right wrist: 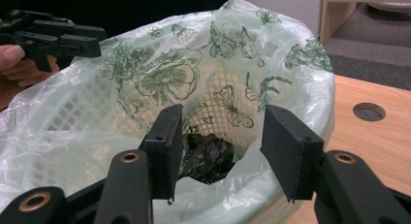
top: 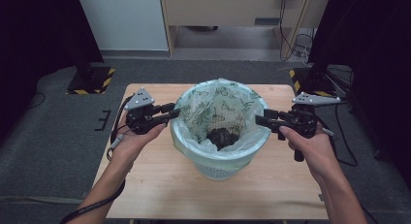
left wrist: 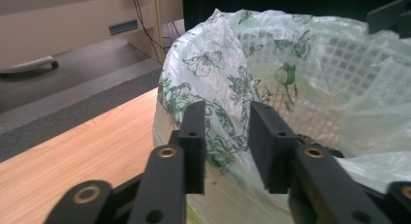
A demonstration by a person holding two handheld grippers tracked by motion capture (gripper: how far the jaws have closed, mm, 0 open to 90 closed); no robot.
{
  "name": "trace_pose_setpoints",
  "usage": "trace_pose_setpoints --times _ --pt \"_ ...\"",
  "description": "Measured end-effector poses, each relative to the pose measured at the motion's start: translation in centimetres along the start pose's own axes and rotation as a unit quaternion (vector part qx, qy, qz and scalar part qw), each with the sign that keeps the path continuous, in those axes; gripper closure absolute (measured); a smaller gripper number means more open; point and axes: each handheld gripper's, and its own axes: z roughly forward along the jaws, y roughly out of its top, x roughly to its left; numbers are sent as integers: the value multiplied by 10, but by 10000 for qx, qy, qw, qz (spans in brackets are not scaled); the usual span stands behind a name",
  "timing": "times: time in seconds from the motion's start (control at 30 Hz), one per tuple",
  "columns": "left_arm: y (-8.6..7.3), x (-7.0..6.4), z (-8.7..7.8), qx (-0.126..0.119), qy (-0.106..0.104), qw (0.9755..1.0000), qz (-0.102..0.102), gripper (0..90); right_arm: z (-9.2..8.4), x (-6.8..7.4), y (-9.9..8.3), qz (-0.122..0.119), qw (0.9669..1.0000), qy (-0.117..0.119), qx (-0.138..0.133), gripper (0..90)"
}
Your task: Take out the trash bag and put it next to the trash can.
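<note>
Basket with printed plastic bag lining it, on wooden table. High view: basket sits between the two tongs; left tongs at the bag's left rim, right tongs at its right rim, dark wad of rubbish at the bottom.

Left gripper view: left tongs parted, the folded-over bag edge just beyond the jaws; whether the pads touch film I cannot tell. Likely risk: closing on a single thin layer, which could tear or slip free.

Right gripper view: right tongs released, nothing grasped, jaws hovering over the near rim, black wad beyond them. Likely risks: an uneven pull from one side tipping the light basket; lifting with a poor bite dropping the bag and spilling its contents.
</note>
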Motion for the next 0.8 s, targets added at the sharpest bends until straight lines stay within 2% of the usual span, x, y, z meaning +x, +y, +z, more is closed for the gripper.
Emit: trace_pose_setpoints --times 0.07,0.1,0.13,0.23,0.37,0.47,0.6,0.67,0.8 --pt "1 0 0 30 55 10000 33 779 -1 0 0 20 10000 -9 2 498" --pt "1 -1 0 47 80 9999 49 779 -1 0 0 20 10000 -9 2 498" --pt "2 -2 -1 102 106 9998 128 899 -1 0 0 22 10000 -5 -5 498" --pt "5 -5 0 198 179 9993 279 900 -1 0 0 -11 10000 -11 -22 498" --pt "7 -6 -1 160 90 9995 266 900 -2 0 -1 -18 10000 -19 -14 498" --pt "16 -8 -7 -40 -56 9998 203 900 -1 1 -1 -9 10000 5 -31 498" --pt "25 -10 -11 -179 -144 9996 176 900 -1 1 -1 -21 10000 24 -30 497" --pt "35 -13 -13 -349 -269 9990 97 900 -1 1 -2 -28 10000 35 -29 496" --pt "47 -18 -14 -529 -416 9977 43 900 -1 2 -2 -29 10000 69 -21 497"
